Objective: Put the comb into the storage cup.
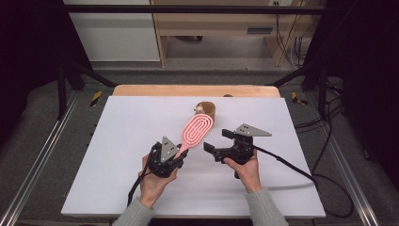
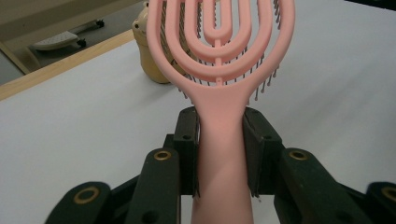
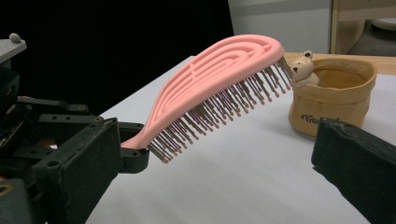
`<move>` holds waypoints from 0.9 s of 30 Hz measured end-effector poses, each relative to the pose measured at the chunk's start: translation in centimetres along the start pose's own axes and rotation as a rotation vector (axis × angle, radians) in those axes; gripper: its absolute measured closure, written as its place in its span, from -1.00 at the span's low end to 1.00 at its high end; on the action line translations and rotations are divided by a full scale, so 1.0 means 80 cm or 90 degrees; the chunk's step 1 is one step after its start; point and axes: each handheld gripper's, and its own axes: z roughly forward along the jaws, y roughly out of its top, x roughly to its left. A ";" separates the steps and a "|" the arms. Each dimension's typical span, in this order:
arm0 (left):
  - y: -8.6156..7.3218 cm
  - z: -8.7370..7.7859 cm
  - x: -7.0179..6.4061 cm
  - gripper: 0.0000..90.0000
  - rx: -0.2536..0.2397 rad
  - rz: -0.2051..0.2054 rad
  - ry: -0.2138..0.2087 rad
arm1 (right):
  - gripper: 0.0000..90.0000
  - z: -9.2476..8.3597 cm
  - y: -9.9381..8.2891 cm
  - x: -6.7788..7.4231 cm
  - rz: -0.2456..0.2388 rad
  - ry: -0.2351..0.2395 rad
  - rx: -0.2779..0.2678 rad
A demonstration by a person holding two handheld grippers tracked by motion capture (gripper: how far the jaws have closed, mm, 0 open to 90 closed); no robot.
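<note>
A pink hairbrush (image 1: 197,129) with an oval slotted head is held above the white table, bristles down, head pointing away toward a small tan cup (image 1: 205,109). My left gripper (image 1: 181,153) is shut on the brush's handle (image 2: 222,140), with a pad on each side of it. In the left gripper view the cup (image 2: 149,51) stands just behind the brush head. My right gripper (image 1: 217,140) is open beside the brush, to its right, with nothing between its fingers. In the right gripper view the brush (image 3: 205,79) rises toward the cup (image 3: 336,93), which has a small bear figure on its rim.
The white board (image 1: 141,188) lies on a wooden table whose far edge (image 1: 195,90) shows behind the cup. Cables trail off the board's right side (image 1: 301,169). A wooden shelf (image 1: 221,28) and dark frame bars stand beyond the table.
</note>
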 end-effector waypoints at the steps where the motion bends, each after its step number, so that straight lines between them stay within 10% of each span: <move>1: 0.000 0.000 -0.001 0.53 -0.002 0.001 -0.001 | -0.96 0.000 0.000 0.000 0.002 0.000 0.001; 27: -0.009 0.000 -0.030 0.54 -0.027 0.017 -0.009 | -0.78 0.007 -0.005 -0.003 0.051 0.001 0.024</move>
